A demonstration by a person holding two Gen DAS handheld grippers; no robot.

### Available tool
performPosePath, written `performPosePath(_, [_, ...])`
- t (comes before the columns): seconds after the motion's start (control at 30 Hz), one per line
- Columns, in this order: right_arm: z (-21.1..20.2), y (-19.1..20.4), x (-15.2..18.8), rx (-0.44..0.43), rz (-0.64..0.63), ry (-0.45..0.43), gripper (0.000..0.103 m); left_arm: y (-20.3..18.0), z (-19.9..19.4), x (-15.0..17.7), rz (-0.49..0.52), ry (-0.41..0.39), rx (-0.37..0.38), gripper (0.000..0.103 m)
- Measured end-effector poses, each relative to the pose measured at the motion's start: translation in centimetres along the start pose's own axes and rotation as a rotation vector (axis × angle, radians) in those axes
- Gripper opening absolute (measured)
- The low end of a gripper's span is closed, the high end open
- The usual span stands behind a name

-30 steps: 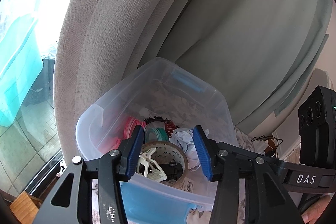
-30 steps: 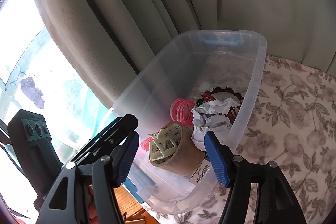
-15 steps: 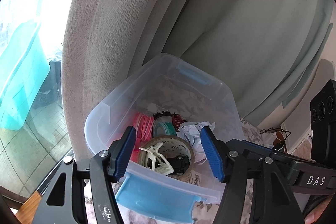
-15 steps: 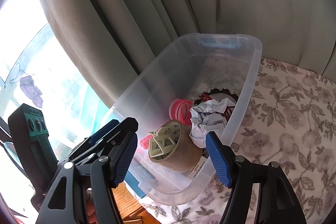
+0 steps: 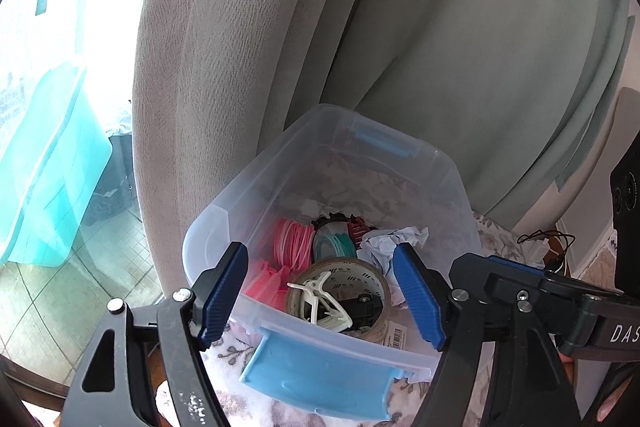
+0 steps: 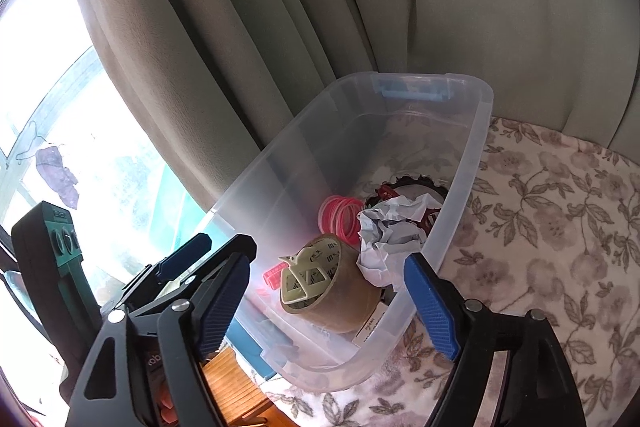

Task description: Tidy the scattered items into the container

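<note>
Both grippers hang above the near end of the clear plastic container [image 5: 448, 171], tilted downward toward its contents. The left gripper [image 5: 320, 297] has its blue-padded jaws spread wide and still opening, with nothing clamped between them; the right gripper [image 6: 328, 301] is the same, jaws parting and holding nothing. In the right wrist view the left gripper sits at the lower left, close beside the right one. The container rests on a floral tablecloth [image 6: 560, 227] against the curtain [image 6: 240, 27], its blue latch [image 5: 320, 367] facing the left gripper. Inside, below and beyond the open pads, lie a roll of brown tape [image 5: 362, 277] with a cream clip [image 5: 320, 303] resting in its core, crumpled paper [image 5: 392, 241] just beside it, pink rings [image 5: 294, 239] and green rings [image 5: 334, 247] behind
</note>
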State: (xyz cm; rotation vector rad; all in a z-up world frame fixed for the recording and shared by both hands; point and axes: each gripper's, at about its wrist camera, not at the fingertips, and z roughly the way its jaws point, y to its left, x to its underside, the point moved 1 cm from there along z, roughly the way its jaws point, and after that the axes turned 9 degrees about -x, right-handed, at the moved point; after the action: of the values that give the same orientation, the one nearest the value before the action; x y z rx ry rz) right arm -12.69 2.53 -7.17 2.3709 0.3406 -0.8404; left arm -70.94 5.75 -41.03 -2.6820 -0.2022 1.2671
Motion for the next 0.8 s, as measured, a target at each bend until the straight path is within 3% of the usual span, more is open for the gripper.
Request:
performPosePath(0.13, [-0.1, -0.7, 0.1, 0.014, 0.027, 0.002, 0.095, 0.1, 1.0, 0.2, 0.017, -0.004, -0.013, 0.081])
performPosePath(0.43, [-0.2, -0.8, 0.2, 0.020, 0.021, 0.005, 0.095, 0.5, 2.1, 0.5, 0.039, 0.007, -0.016, 0.081])
performPosePath(0.8, [-0.5, -0.4, 0.2, 0.045, -0.009, -0.004, 0.095, 5.3, 3.9, 0.6, 0.047, 0.017, -0.020, 0.081])
